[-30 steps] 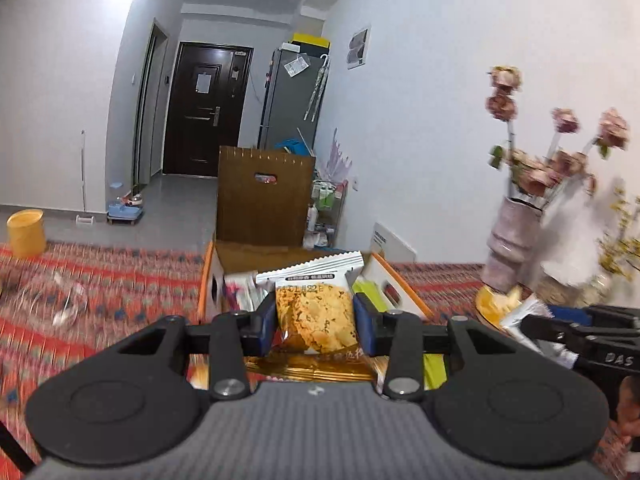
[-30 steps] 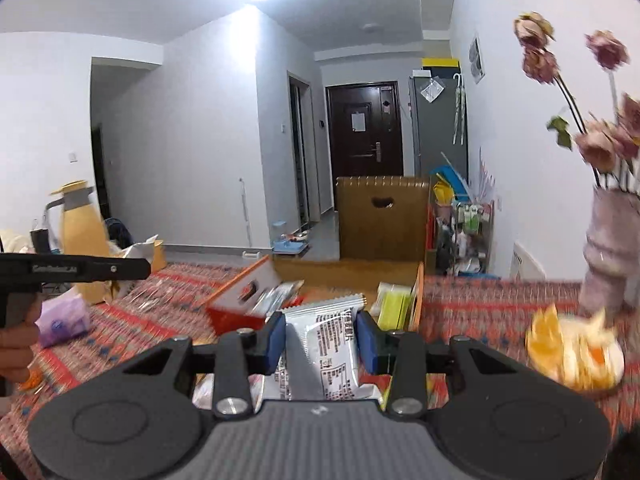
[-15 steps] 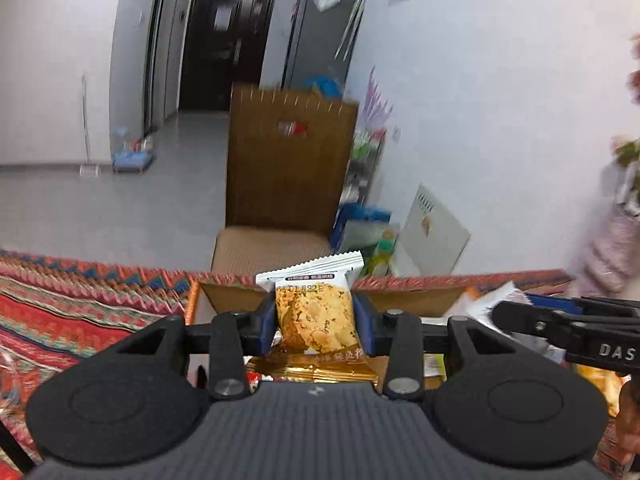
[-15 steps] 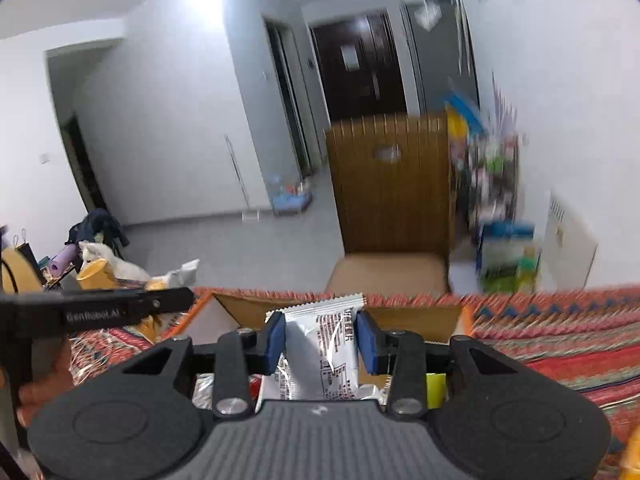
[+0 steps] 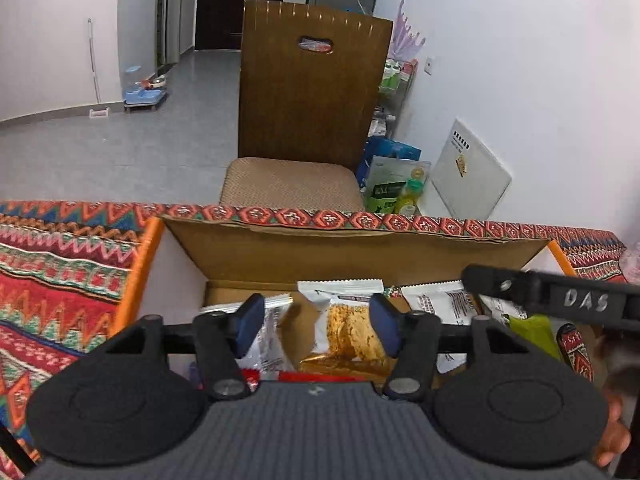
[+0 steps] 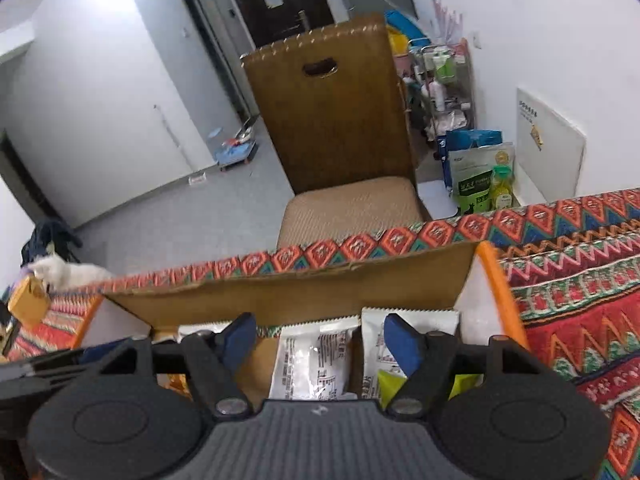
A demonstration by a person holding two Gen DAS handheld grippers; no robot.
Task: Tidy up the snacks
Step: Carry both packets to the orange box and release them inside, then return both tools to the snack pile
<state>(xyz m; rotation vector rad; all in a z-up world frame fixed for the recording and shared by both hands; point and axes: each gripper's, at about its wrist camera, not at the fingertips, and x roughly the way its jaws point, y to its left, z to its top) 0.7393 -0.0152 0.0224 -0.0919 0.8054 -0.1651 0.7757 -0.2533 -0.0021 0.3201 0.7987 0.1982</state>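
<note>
An open cardboard box [image 5: 360, 248] with orange-edged flaps stands on the patterned tablecloth and holds several snack packets. My left gripper [image 5: 318, 326] is open above the box; a cookie packet [image 5: 348, 330] lies below, against the right pad. My right gripper [image 6: 320, 340] is open above the same box [image 6: 280, 296]; a white printed packet [image 6: 314, 362] lies beneath it, free of both pads. Another white packet [image 6: 408, 320] and a green packet [image 6: 386, 384] lie to the right. The right gripper's body [image 5: 560, 300] crosses the left wrist view.
A brown wooden chair [image 5: 308, 92] with a woven seat stands just beyond the table's far edge. Bags and bottles [image 6: 476, 176] sit on the floor by the white wall. The patterned tablecloth [image 6: 580, 292] spreads on both sides of the box.
Both grippers tilted down over the box and opened. The cookie packet left the left gripper and the white packet left the right gripper; both now lie in the box.
</note>
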